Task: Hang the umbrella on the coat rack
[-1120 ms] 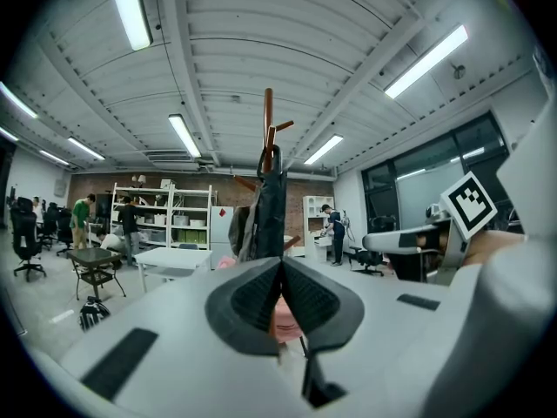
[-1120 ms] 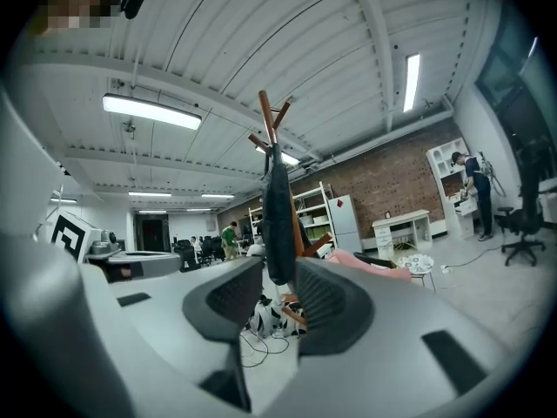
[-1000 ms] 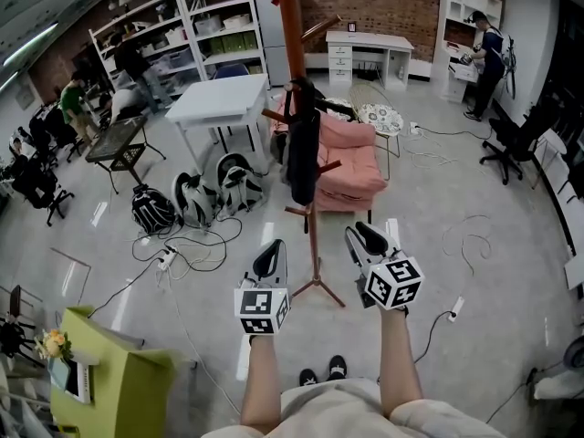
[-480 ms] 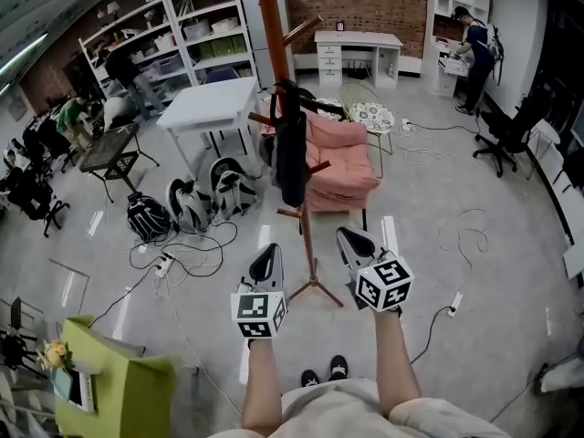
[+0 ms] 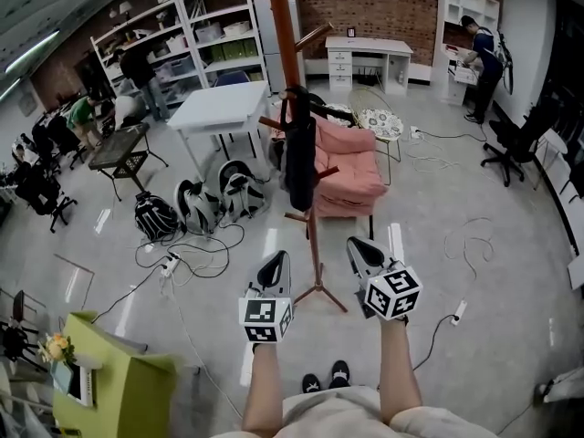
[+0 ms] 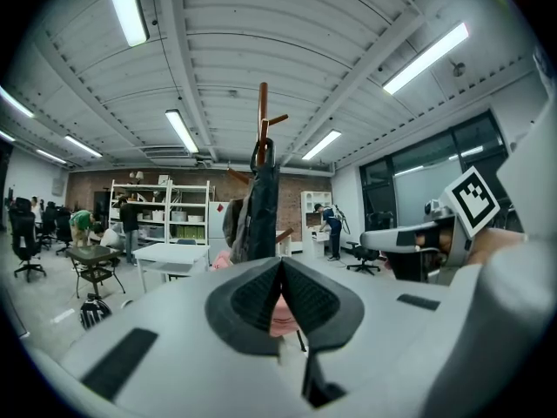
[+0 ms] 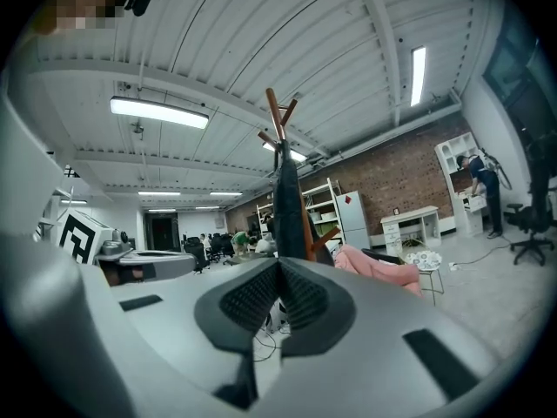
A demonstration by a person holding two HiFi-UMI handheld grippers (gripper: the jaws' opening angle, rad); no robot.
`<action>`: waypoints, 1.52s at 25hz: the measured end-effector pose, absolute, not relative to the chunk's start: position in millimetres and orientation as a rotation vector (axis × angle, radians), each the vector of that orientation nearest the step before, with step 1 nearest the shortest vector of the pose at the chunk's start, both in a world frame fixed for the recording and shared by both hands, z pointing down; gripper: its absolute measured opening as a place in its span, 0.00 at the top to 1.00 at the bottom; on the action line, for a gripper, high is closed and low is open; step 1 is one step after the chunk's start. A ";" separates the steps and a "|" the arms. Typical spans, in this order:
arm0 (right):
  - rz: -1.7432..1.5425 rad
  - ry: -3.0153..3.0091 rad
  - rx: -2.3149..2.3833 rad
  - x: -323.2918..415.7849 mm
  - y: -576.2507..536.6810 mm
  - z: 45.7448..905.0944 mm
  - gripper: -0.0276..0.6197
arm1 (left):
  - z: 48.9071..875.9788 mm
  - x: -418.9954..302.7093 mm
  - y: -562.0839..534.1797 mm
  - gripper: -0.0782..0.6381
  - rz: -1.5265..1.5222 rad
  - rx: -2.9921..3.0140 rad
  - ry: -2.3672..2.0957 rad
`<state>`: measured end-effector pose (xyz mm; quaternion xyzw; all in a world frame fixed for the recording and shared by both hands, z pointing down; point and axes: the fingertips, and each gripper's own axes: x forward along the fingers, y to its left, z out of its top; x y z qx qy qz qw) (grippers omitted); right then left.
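Note:
A dark folded umbrella [image 5: 300,158] hangs by its handle from a peg of the brown wooden coat rack [image 5: 288,35], clear of both grippers. My left gripper [image 5: 273,265] and right gripper [image 5: 362,250] are held level in front of the rack, one on each side of its foot [image 5: 318,292]. Both are shut with nothing between the jaws. In the left gripper view the shut left gripper [image 6: 280,266] points at the umbrella [image 6: 263,207] and the rack [image 6: 263,107]. The right gripper [image 7: 278,270] shows the umbrella [image 7: 288,207] straight ahead on the rack [image 7: 275,111].
A pink armchair [image 5: 347,158] stands just behind the rack, a white table [image 5: 222,106] to its left. Backpacks [image 5: 217,199] and cables [image 5: 187,258] lie on the floor at left. A green cabinet [image 5: 109,377] is near left. People work at the shelves and at desks far off.
Both grippers stay in front of the rack's foot, only a little lower in the head view. The umbrella keeps hanging on its peg.

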<state>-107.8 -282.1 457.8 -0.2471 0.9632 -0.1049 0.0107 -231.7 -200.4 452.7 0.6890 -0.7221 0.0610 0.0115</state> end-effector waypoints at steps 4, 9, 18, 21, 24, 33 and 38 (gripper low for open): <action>-0.347 3.017 -0.762 -107.4 -279.2 463.3 0.95 | 454.6 -233.2 -198.0 0.88 0.192 2.141 -2.255; -0.367 3.038 -0.758 -102.3 -277.1 470.1 0.95 | 459.1 -230.6 -196.1 0.88 0.198 2.135 -2.254; -0.358 3.049 -0.789 -95.4 -279.2 468.5 0.95 | 461.1 -229.7 -195.4 0.88 0.191 2.139 -2.242; -0.358 3.052 -0.784 -93.6 -278.9 467.6 0.95 | 460.6 -227.6 -197.3 0.88 0.188 2.143 -2.239; -0.366 3.055 -0.787 -93.1 -278.1 469.9 0.95 | 462.0 -226.6 -196.9 0.88 0.185 2.141 -2.238; -0.374 3.084 -0.786 -93.7 -278.4 476.0 0.95 | 462.4 -230.2 -200.1 0.88 0.175 2.124 -2.245; -0.384 3.084 -0.786 -94.2 -280.0 476.5 0.95 | 462.4 -230.6 -201.3 0.88 0.173 2.125 -2.243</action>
